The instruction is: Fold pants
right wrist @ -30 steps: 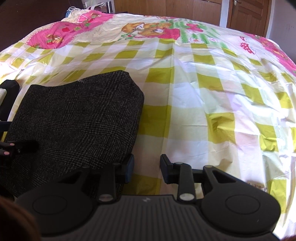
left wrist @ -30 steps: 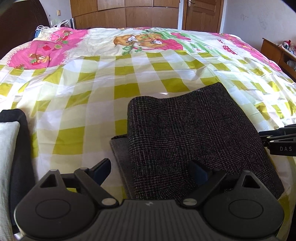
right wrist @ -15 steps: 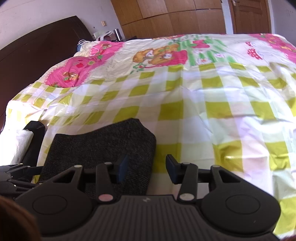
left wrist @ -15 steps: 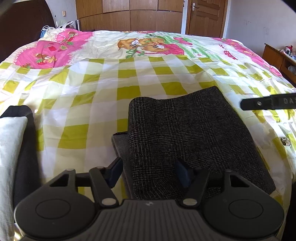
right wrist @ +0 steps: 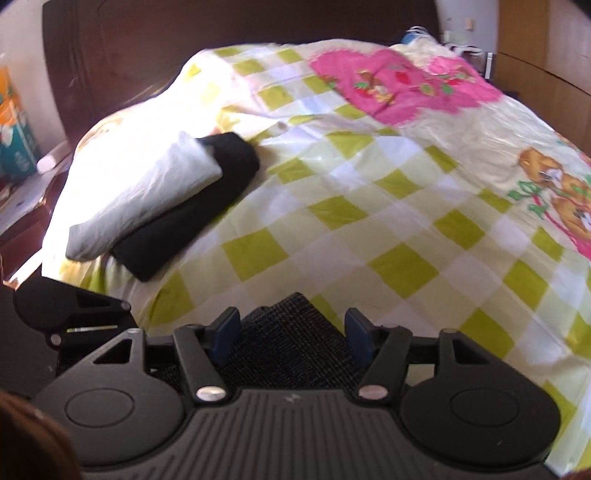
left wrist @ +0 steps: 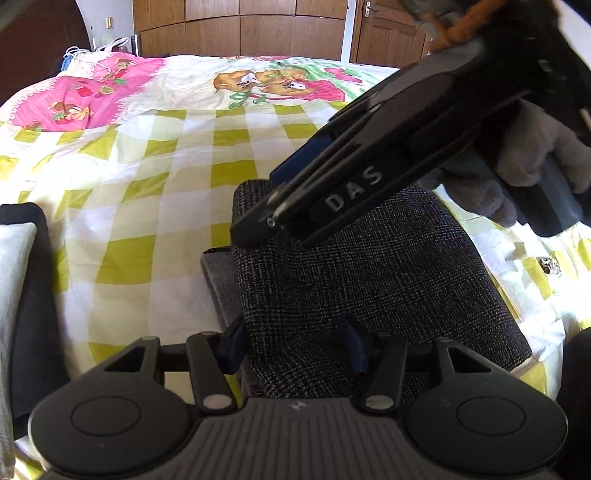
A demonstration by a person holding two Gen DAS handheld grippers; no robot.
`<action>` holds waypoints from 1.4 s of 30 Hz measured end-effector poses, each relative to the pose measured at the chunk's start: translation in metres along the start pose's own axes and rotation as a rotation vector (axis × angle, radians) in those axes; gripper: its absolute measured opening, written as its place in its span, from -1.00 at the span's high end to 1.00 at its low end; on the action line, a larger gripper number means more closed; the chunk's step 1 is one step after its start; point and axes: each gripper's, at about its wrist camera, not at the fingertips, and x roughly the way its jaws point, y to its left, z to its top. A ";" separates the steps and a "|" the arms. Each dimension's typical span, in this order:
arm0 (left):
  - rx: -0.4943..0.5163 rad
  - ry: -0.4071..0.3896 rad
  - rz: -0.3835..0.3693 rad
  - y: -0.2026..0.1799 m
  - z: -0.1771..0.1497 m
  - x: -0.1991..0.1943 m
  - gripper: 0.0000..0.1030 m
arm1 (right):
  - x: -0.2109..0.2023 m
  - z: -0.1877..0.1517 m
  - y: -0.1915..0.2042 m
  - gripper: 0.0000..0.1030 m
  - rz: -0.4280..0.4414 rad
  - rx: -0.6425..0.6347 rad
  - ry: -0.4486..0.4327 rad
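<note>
The folded dark grey checked pants (left wrist: 362, 280) lie on the yellow-checked bedspread (left wrist: 155, 184). My left gripper (left wrist: 295, 345) is open, its fingers either side of the pants' near left corner. My right gripper (right wrist: 291, 338) is open, with a far corner of the pants (right wrist: 291, 343) between its fingers. In the left wrist view the right gripper's body (left wrist: 369, 173) reaches across above the pants from the upper right, held by a grey-gloved hand (left wrist: 517, 162).
A stack of folded black and white garments (right wrist: 177, 199) lies at the bed's left edge, also in the left wrist view (left wrist: 22, 295). A dark headboard (right wrist: 184, 48), wooden wardrobe (left wrist: 280, 33) and door (left wrist: 384, 37) stand beyond the bed.
My right gripper has swung left across the pants and opened wider over their far corner. My left gripper has moved forward onto the pants' near corner.
</note>
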 end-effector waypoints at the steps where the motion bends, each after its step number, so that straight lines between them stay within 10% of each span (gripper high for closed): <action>1: -0.001 0.001 -0.002 0.001 0.000 0.000 -0.19 | 0.005 0.001 -0.001 -0.06 0.016 0.001 0.027; 3: -0.014 -0.007 -0.001 0.002 -0.002 -0.004 0.01 | 0.007 0.003 -0.001 0.56 0.037 0.033 0.064; 10: -0.121 -0.079 -0.021 0.013 -0.011 -0.036 0.32 | -0.032 0.016 0.032 0.69 0.012 -0.012 -0.032; 16: -0.142 0.020 0.055 0.021 -0.024 -0.019 0.30 | 0.038 0.016 0.055 0.69 0.042 0.006 -0.010; 24: -0.194 0.063 0.057 0.031 -0.031 -0.018 0.15 | 0.065 0.022 0.063 0.45 0.103 0.076 -0.003; 31: -0.183 0.013 0.100 0.025 -0.028 -0.041 0.05 | -0.036 0.004 0.031 0.17 0.028 0.186 -0.220; 37: -0.243 -0.058 0.119 0.034 -0.011 -0.036 -0.43 | -0.071 -0.070 -0.021 -0.06 -0.142 0.337 -0.124; 42: -0.286 0.075 0.061 0.045 -0.013 -0.001 -0.64 | -0.053 -0.112 -0.040 -0.11 -0.064 0.465 -0.067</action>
